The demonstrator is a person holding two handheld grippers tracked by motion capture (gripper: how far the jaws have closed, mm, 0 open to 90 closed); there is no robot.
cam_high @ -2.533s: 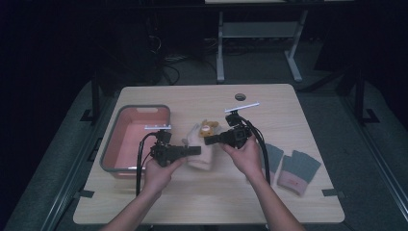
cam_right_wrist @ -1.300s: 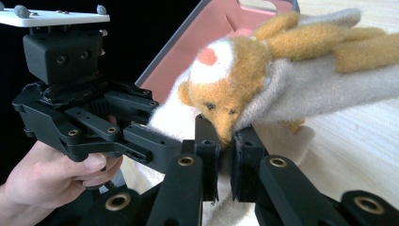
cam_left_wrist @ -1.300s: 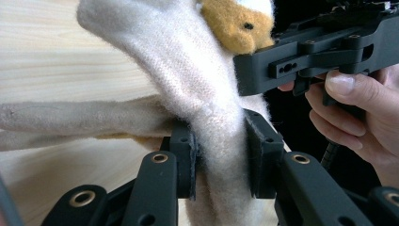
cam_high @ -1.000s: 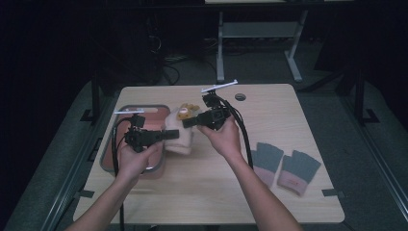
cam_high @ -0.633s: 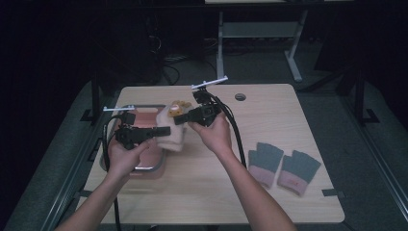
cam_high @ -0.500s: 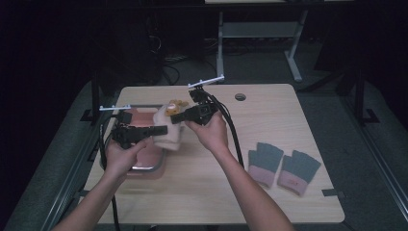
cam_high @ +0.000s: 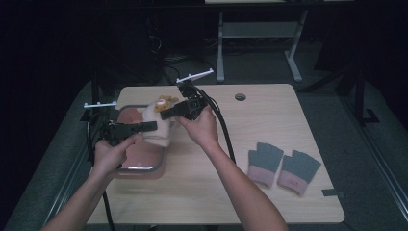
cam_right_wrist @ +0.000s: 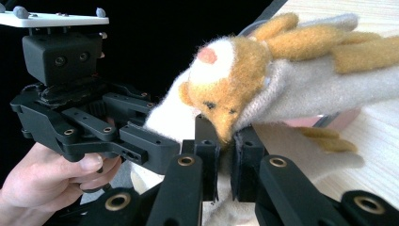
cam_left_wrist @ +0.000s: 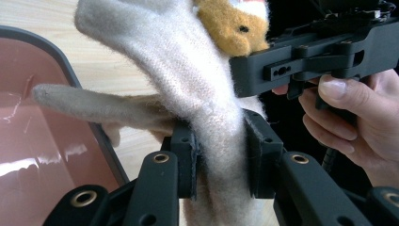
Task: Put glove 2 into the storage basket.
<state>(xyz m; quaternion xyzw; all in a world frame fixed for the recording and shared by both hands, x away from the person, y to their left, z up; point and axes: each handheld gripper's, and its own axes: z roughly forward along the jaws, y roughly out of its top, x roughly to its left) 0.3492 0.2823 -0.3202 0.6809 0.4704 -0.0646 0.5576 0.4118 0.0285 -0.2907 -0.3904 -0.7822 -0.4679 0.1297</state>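
A cream fuzzy mitten with an orange animal face (cam_high: 159,120) hangs in the air over the right edge of a pink tray (cam_high: 139,161). My left gripper (cam_high: 153,126) is shut on the mitten's cream body (cam_left_wrist: 207,103), the fabric squeezed between its pads (cam_left_wrist: 186,155). My right gripper (cam_high: 166,114) is shut on the mitten near the orange face (cam_right_wrist: 226,94), with cloth pinched between its pads (cam_right_wrist: 209,146). Both grippers face each other across the mitten. A thumb flap (cam_left_wrist: 94,106) sticks out over the tray.
The pink tray (cam_left_wrist: 47,141) sits at the table's left side. Two grey fingerless gloves with pink cuffs (cam_high: 281,166) lie at the right front of the wooden table (cam_high: 269,120). A round cable hole (cam_high: 240,96) is near the back edge.
Both grippers have carried the mitten leftward from the table's middle to above the tray's right edge. Both stay shut on it.
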